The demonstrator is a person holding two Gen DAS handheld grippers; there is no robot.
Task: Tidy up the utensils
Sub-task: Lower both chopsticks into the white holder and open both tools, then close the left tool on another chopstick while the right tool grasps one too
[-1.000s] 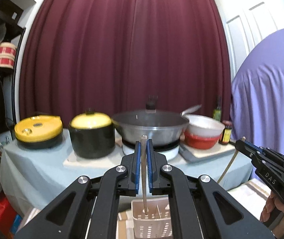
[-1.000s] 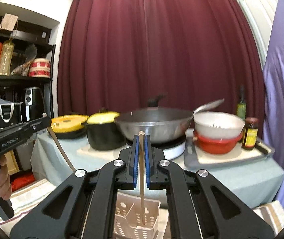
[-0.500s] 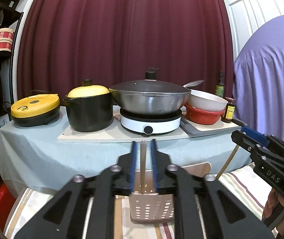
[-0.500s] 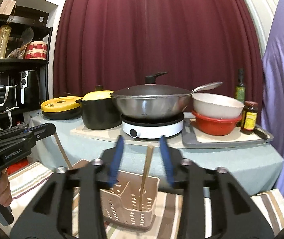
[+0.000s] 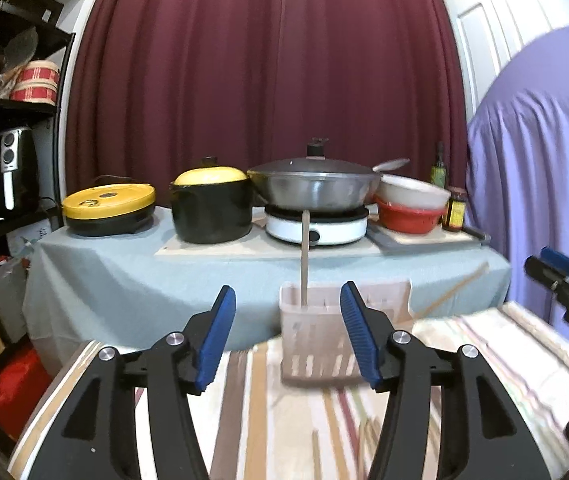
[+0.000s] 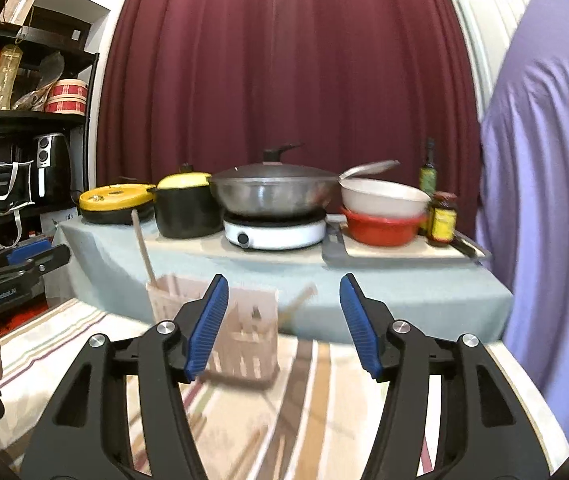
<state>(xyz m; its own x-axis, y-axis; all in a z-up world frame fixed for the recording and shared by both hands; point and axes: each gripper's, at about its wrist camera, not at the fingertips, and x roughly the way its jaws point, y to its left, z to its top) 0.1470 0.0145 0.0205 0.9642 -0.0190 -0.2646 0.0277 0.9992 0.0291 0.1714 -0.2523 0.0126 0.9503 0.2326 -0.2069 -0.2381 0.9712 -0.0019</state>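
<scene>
Ahead of left gripper (image 5: 288,316), caddy (image 5: 316,344), chopstick (image 5: 305,256) upright

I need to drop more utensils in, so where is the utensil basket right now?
The utensil basket stands on the striped cloth, straight ahead in the left wrist view, before the grey-draped table; one chopstick stands in it.

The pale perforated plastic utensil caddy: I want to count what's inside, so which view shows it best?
The left wrist view: the pale perforated plastic utensil caddy sits unobstructed between the opening jaws. The right wrist view shows it blurred, partly behind a finger.
</scene>
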